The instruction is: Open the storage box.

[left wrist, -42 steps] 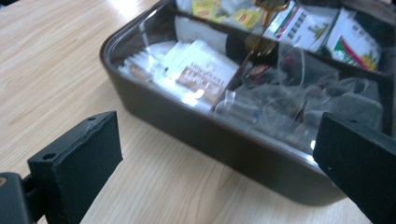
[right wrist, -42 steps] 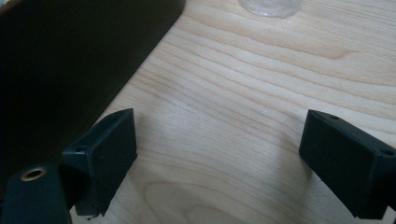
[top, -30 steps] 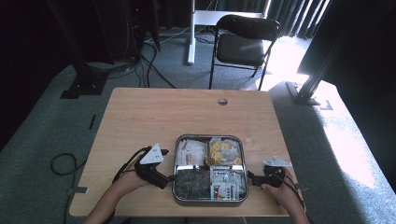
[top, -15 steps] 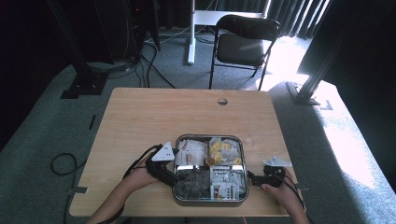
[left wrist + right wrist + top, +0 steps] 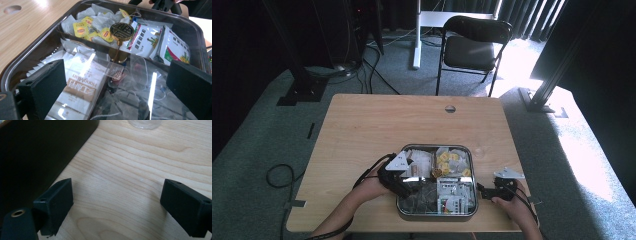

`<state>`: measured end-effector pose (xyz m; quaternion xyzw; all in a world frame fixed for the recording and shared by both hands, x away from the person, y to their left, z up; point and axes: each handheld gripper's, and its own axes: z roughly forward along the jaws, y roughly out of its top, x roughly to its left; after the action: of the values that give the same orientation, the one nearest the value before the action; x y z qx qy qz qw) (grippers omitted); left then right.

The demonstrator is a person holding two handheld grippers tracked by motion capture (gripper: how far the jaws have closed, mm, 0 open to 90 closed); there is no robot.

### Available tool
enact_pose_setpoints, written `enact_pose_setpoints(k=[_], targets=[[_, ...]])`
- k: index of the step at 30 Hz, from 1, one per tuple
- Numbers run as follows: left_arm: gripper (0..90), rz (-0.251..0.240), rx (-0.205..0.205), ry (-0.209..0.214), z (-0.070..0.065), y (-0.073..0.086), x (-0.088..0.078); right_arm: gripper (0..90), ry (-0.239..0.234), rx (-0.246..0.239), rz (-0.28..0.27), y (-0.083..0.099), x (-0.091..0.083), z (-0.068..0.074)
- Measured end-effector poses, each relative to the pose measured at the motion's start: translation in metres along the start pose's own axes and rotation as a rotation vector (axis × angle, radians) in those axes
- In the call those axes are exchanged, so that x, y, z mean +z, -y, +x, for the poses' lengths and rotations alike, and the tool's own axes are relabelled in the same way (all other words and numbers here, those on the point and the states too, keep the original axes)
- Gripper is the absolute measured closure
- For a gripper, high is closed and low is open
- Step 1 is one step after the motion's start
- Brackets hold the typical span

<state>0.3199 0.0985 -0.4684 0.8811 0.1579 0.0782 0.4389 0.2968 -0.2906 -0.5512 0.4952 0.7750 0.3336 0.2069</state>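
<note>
At a wooden table (image 5: pixel 362 130), we held our left gripper (image 5: pixel 404 181) over the near left part of a dark box (image 5: pixel 473 172) of tea sachets, its jaws spread wide and gripping nothing. The box sat at the table's near edge, between our two hands, under a clear lid (image 5: pixel 140 82) with a round brass knob (image 5: pixel 122 31) at its centre. Yellow-tagged tea bags (image 5: pixel 80 27) filled one far compartment; green-and-white packets (image 5: pixel 142 37) lay beside them, and paper sachets (image 5: pixel 82 82) showed beneath our jaws. Our right gripper (image 5: pixel 486 192) rested low just beside the box's right wall, jaws likewise released over bare wood. A black chair (image 5: pixel 474 45) stood beyond the table.
</note>
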Motion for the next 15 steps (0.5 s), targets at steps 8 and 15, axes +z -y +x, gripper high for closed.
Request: enact_pose_setpoints(k=[8,15], targets=[[2.8,0.013,0.015,0.02,-0.001,-0.009,0.011,10.7,0.0,0.0,-0.001,0.0,0.0,0.0],[2.8,0.041,0.016,0.02,-0.001,-0.017,0.022,10.7,0.0,0.001,0.0,0.0,0.0,0.0]])
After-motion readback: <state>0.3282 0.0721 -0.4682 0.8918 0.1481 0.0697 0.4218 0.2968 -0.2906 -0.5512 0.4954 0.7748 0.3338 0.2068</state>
